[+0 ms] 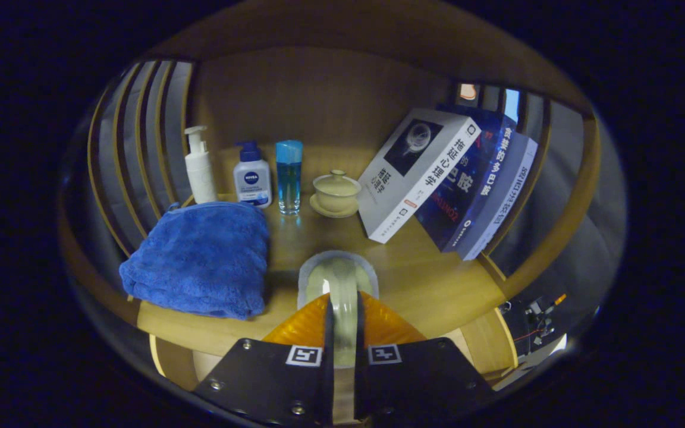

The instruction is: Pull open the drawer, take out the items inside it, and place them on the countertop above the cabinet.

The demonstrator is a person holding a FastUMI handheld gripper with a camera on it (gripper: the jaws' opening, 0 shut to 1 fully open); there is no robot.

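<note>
Clamped between my gripper [342, 309] fingers I see a pale, translucent item [338, 278], both fingers pressing its sides; it hangs over the near edge of the wooden countertop [431, 279]. Left of it lies a folded blue towel [200, 258]. Far along the back stand a white pump bottle [199, 166], a bottle marked NIVEA [252, 176], a blue-capped clear bottle [289, 176] and a lidded tea bowl on a saucer [336, 193]. To the right, three books [437, 178] lean together with Chinese titles on their spines and covers.
</note>
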